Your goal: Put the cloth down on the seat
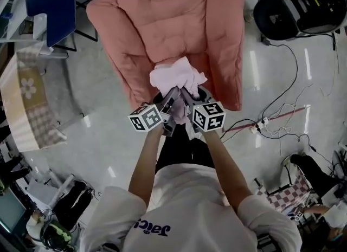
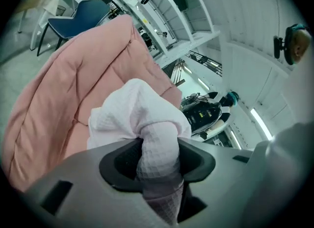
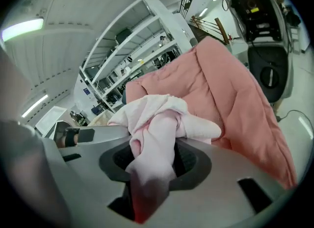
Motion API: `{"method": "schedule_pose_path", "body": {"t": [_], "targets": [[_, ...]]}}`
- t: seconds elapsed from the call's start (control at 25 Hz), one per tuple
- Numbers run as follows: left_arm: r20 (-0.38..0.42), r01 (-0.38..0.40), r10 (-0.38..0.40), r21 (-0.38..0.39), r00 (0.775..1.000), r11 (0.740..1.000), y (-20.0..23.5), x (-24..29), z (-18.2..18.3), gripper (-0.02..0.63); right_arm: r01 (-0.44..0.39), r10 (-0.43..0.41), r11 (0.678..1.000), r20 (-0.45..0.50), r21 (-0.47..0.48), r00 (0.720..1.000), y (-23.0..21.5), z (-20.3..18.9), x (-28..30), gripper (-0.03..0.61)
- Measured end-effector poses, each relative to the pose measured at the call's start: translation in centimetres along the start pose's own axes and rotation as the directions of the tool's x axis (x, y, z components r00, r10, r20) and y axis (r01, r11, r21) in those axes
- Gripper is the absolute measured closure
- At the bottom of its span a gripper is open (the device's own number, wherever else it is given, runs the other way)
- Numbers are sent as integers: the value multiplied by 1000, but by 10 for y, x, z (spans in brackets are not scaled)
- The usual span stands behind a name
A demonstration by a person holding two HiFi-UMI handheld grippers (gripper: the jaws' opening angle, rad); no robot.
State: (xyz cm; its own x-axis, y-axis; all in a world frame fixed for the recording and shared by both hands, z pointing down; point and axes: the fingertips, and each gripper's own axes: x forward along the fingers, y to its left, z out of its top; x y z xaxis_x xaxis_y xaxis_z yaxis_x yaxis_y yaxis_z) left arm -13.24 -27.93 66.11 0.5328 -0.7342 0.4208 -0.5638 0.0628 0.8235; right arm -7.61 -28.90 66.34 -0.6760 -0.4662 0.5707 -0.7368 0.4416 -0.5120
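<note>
1. Pink waffle-weave cloth sits bunched at the centre of the head view, over the front edge of a salmon padded seat that fills the upper middle of the frame. Whether the cloth rests on the cushion cannot be told.
2. Left gripper, just below the cloth, is clamped on a twisted fold of it. Its own view shows the fabric squeezed between the jaws at lower centre, with the seat at left.
3. Right gripper, side by side with the left, is likewise closed on the cloth. Its view shows a pink wad pinched between the jaws, with the seat at right.
4. Both of the person's forearms reach up from the bottom of the head view to the marker cubes.
5. Blue chair stands at upper left, a black machine at upper right, and cables trail across the floor at right.
</note>
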Motion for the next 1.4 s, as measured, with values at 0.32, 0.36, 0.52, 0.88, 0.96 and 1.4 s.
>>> {"method": "schedule_pose_path", "body": {"t": [0.32, 0.36, 0.52, 0.88, 0.96, 1.4], "targets": [[-130, -146, 137, -60, 982, 987, 131, 66, -25, 425, 70, -51, 990, -155, 124, 987, -68, -79, 107, 431], [-146, -165, 154, -72, 977, 984, 146, 74, -31, 425, 79, -54, 987, -176, 137, 983, -77, -90, 118, 431], [-199, -235, 214, -88, 956, 968, 198, 98, -50, 425, 92, -49, 980, -235, 176, 971, -106, -128, 156, 430], [-258, -371, 350, -35, 901, 928, 266, 114, -59, 420, 94, -13, 957, -287, 274, 958, -132, -178, 207, 412], [-262, -395, 382, 1, 886, 919, 268, 120, -63, 417, 108, -18, 949, -291, 297, 956, -142, -184, 207, 403], [-246, -436, 439, 69, 864, 897, 268, 124, -64, 390, 157, -60, 936, -298, 314, 953, -154, -187, 202, 353]]}}
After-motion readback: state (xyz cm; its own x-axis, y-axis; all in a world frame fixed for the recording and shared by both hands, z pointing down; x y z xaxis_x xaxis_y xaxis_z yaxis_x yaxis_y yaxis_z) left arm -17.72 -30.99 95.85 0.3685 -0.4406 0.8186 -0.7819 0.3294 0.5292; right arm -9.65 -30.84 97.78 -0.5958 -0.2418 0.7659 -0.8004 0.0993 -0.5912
